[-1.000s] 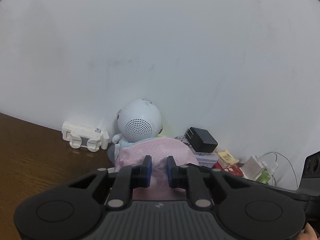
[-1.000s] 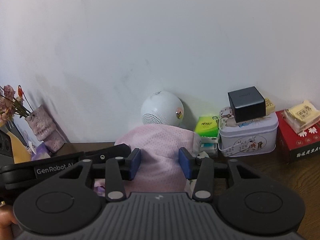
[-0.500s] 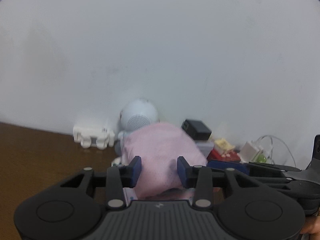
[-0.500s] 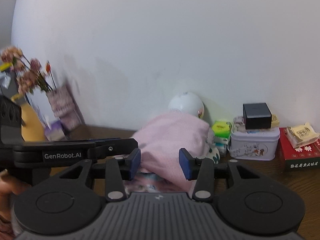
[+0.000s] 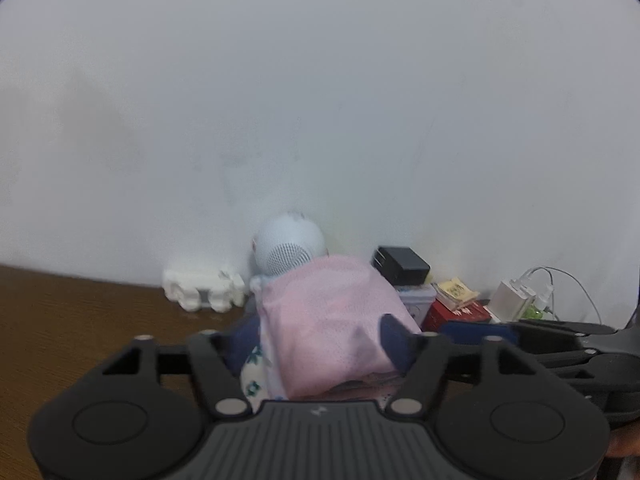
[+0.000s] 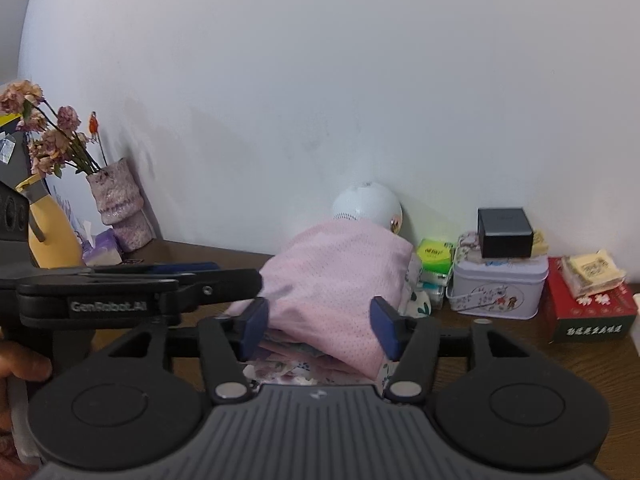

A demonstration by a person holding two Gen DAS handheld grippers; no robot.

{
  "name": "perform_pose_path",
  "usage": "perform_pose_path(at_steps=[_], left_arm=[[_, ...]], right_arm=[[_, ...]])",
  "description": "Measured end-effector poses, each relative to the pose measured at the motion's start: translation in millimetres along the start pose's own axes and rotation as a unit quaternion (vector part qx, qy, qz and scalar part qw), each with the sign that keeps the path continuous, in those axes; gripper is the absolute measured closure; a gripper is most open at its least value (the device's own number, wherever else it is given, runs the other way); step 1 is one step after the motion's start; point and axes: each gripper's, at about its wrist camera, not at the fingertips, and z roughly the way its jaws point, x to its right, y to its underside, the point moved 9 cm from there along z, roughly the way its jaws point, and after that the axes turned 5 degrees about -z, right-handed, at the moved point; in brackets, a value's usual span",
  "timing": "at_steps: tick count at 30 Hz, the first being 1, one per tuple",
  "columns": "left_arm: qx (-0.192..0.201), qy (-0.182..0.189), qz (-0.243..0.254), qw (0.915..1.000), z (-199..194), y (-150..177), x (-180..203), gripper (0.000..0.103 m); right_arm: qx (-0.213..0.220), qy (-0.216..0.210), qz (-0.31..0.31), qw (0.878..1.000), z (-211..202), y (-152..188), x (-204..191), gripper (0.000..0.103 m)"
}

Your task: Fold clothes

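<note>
A folded pink mesh garment lies on top of a small pile of floral clothes on the brown table, close to the wall. My left gripper is open, with its blue fingertips either side of the garment's near end. In the right wrist view the same pink garment rests on the floral pile. My right gripper is open around its near edge. The left gripper's fingers reach in from the left, and a person's hand shows at the lower left edge.
Behind the pile stands a white round speaker against the wall. To the right are a green packet, a tin with a black charger on it, and a red box. A vase of dried flowers and a white plastic holder stand at the left.
My left gripper went from nearly shut at the pink garment to wide open. Both grippers drew back from the wall, and the garment now lies on the pile.
</note>
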Motion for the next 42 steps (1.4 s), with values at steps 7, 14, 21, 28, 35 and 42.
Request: perform_pose_path(at_steps=[7,14,21,28,35,42], left_arm=[[0.052,-0.018,0.004,0.9984,-33.2,0.7,-6.4,0.000],[0.049,-0.042,0.024,0.9976,-43.3,23.3,-9.1,0.000],[0.035,-0.056,-0.003,0.9978,-58.6,46.5,-22.5,0.000],[0.020,-0.065,-0.017,0.9975,-77.4,71.4,-31.4,0.000],[0.019,-0.063,-0.011,0.9977,-113.9,95.7,-22.1,0.000],[0.028,-0.089,-0.003,0.9956,-156.3,128.7,-11.0,0.000]], right_arm=[[0.013,0.008,-0.023,1.000,-17.9,9.0,-11.0,0.000],[0.007,0.018,-0.014,1.000,-18.0,35.3,-21.8,0.000],[-0.008,0.059,0.034,0.998,-22.0,59.5,-18.1,0.000],[-0.019,0.078,0.051,0.995,-38.0,78.7,-22.1,0.000],[-0.016,0.082,0.044,0.996,-68.5,92.6,-39.8,0.000],[-0.008,0.084,0.023,0.996,-110.1,114.2,-62.5,0.000]])
